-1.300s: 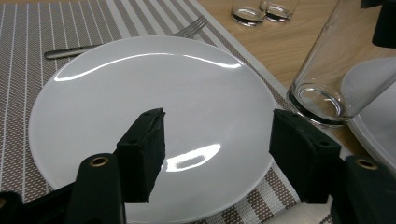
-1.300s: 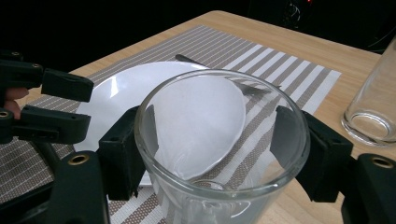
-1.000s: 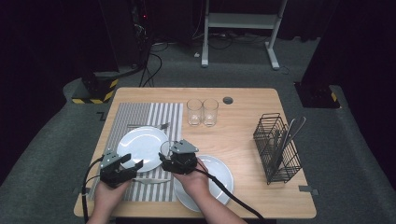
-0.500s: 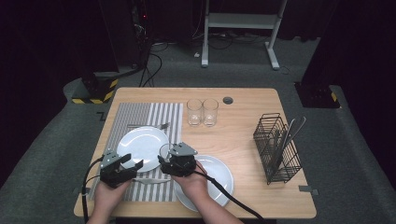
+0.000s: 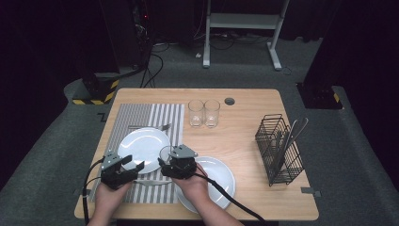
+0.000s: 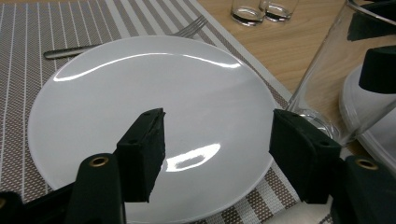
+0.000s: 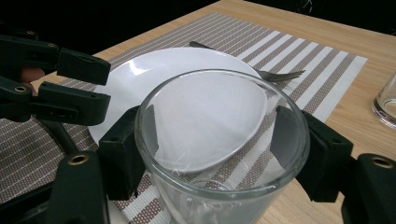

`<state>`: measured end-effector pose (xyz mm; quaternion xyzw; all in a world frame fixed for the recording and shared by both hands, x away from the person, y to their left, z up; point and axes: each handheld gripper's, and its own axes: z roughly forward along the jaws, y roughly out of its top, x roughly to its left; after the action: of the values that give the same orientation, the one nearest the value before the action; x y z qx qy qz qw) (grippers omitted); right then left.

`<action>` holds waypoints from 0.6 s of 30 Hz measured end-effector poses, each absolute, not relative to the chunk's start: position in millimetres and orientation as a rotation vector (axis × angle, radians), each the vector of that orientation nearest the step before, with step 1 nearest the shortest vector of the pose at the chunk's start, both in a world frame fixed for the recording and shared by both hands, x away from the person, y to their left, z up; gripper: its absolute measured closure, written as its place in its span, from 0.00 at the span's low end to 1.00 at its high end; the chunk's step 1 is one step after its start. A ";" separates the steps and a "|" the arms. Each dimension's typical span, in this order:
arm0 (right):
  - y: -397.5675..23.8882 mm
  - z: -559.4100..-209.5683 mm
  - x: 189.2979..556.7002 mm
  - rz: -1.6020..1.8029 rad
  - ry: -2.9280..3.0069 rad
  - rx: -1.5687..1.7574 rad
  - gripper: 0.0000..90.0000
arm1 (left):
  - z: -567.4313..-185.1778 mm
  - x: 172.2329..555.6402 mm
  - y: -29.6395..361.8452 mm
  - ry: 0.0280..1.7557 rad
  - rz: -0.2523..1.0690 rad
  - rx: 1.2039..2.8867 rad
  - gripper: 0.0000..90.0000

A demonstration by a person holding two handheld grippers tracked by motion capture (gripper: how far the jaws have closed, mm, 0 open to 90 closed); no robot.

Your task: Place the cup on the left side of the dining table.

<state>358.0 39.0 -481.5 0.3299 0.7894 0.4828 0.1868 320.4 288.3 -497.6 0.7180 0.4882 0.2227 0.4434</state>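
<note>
A clear drinking glass (image 7: pixel 219 144) stands upright between the jaws of the right tool (image 5: pixel 180 162), which press against its two sides, at the right edge of the striped placemat (image 5: pixel 141 117) near the front of the worktop (image 5: pixel 254 101). Just beside it on the mat lies a white plate (image 6: pixel 144 107) with a fork (image 6: pixel 126 39) behind it, and the left tool (image 6: pixel 217 151) hovers over that plate's near rim with its jaws spread wide and nothing between them. A second white plate (image 5: pixel 219 181) lies under the right hand, two more glasses (image 5: pixel 203 113) stand farther back, and a wire cutlery basket (image 5: pixel 277 148) sits well apart at the right.
</note>
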 end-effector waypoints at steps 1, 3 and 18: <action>39.3 -481.8 358.0 1.359 2.223 0.929 0.32 | -497.6 320.5 288.3 1.211 0.552 1.781 0.40; 39.7 -482.2 357.9 1.359 2.224 0.929 0.32 | -497.8 320.6 288.4 1.211 0.551 1.781 0.40; 41.3 -483.7 356.3 1.354 2.219 0.918 0.32 | -497.7 320.5 288.1 1.210 0.550 1.782 0.40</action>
<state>356.3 41.3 -483.7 0.3268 0.7900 0.4821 0.1914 320.5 288.1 -497.7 0.7186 0.4877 0.2217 0.4433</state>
